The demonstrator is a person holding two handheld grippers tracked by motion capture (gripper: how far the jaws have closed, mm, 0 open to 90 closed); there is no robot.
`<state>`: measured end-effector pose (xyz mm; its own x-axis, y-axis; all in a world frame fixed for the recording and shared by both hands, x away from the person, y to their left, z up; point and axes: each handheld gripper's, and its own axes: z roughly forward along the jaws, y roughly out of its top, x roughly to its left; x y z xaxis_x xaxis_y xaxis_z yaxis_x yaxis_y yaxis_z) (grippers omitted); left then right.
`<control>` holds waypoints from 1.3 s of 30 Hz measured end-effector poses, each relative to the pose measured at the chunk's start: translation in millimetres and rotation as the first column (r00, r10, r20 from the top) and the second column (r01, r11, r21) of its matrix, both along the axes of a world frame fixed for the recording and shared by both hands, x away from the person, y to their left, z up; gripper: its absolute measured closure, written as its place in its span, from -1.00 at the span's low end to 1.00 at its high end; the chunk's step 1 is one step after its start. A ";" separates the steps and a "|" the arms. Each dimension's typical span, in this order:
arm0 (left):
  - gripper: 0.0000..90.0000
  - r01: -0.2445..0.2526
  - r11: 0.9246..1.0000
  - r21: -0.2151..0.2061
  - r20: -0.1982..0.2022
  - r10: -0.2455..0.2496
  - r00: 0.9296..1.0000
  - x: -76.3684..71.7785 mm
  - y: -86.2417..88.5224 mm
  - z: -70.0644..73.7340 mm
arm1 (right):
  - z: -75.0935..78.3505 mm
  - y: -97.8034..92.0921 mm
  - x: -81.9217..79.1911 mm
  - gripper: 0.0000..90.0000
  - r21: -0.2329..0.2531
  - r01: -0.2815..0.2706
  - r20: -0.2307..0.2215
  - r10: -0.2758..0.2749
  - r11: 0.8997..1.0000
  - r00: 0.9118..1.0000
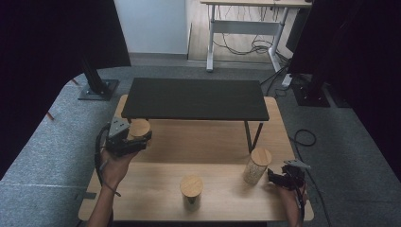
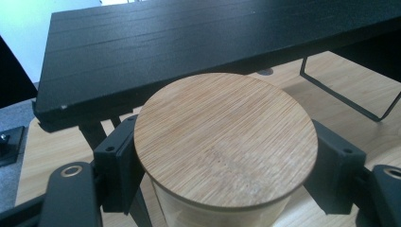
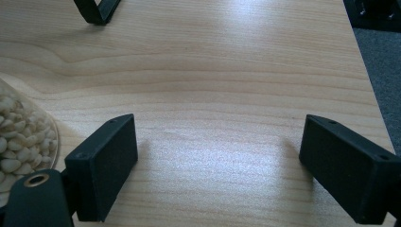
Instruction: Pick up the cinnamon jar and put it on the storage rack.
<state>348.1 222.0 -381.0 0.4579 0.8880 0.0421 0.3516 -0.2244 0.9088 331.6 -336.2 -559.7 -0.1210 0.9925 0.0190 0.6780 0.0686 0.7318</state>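
A glass jar with a round bamboo lid [image 2: 222, 123] sits between the jaws of my left gripper [image 2: 228, 158], which is shut on its sides just below the lid. In the high view this jar [image 1: 140, 127] is at the front left corner of the black shelf [image 1: 195, 98], with the left gripper [image 1: 138, 138] around it. My right gripper [image 3: 227, 161] stands open and empty over bare wood. It [image 1: 275, 178] is just right of a lidded jar of pale nuts [image 1: 256, 165], whose glass wall [image 3: 21, 137] is outside the left jaw.
A third bamboo-lidded jar [image 1: 191, 190] stands at the front middle of the wooden table [image 1: 217, 137]. The black shelf rests on thin wire legs [image 1: 253, 137], with open space beneath. Grey carpet surrounds the table; a desk and cables are behind.
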 end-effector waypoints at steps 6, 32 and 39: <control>-0.45 0.006 1.000 -0.004 0.006 -0.006 1.000 2.0 -1.2 7.9 | 0.0 -0.1 0.0 -0.73 -0.001 0.000 0.000 0.000 1.000 1.000; -0.45 0.012 1.000 0.000 -0.004 -0.012 1.000 20.2 -0.8 38.3 | -0.1 0.0 0.0 -0.73 0.000 0.000 0.001 0.000 1.000 1.000; -0.45 0.015 1.000 0.001 -0.001 -0.015 1.000 24.0 -2.5 46.1 | -0.1 0.0 0.0 -0.73 0.000 0.000 0.001 0.000 1.000 1.000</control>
<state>372.1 219.6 -334.9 0.4715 0.8808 0.0431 0.3488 -0.2312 0.9082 331.7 -336.3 -559.8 -0.1215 0.9924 0.0189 0.6773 0.0689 0.7325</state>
